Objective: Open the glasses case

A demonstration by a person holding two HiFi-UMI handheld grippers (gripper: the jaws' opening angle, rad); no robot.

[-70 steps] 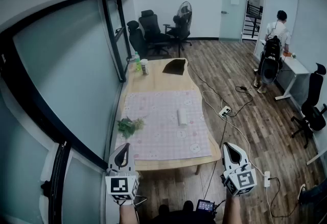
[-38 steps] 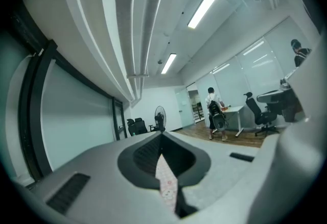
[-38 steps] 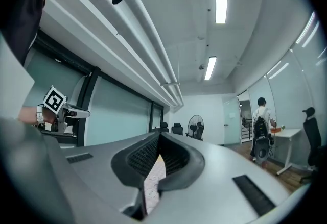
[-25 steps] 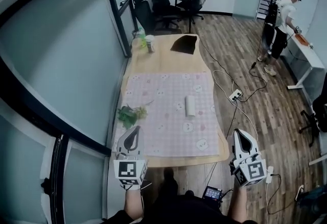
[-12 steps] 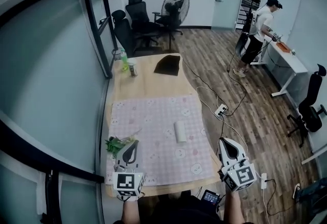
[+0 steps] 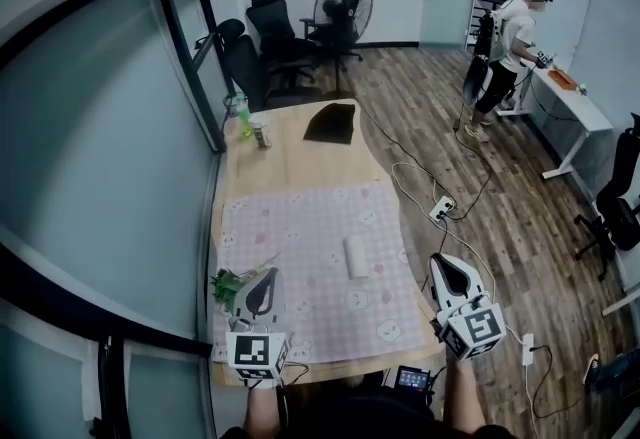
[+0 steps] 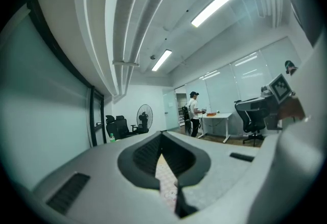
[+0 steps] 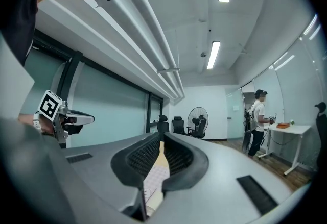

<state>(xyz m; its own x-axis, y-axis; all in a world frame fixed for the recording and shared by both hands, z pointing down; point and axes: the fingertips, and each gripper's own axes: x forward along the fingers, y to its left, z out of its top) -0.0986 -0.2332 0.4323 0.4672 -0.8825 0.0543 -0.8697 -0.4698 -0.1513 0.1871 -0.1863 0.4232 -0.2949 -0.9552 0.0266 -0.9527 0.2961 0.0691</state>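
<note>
A small white oblong case (image 6: 355, 255) lies on the pink checked cloth (image 6: 300, 227) that covers the near half of the wooden table (image 6: 290, 162). My left gripper (image 6: 262, 281) hangs over the cloth's near left part, level, jaws shut and empty, left of and nearer than the case. My right gripper (image 6: 447, 267) is at the table's near right edge, shut and empty, right of the case. In the left gripper view (image 7: 162, 136) and the right gripper view (image 8: 160, 139) the jaw tips meet, with cloth showing through the gap behind them.
A green leafy sprig (image 6: 228, 282) lies by the left gripper. A bottle (image 6: 240, 117), a can (image 6: 262, 135) and a black item (image 6: 332, 124) sit at the far end. Cables and a power strip (image 6: 441, 212) lie on the floor at right. A person (image 6: 505, 47) stands far right.
Both grippers and the view have advanced toward the table. The left gripper now reaches over the cloth; the right has come up beside the table's near right corner. Both stayed shut.
</note>
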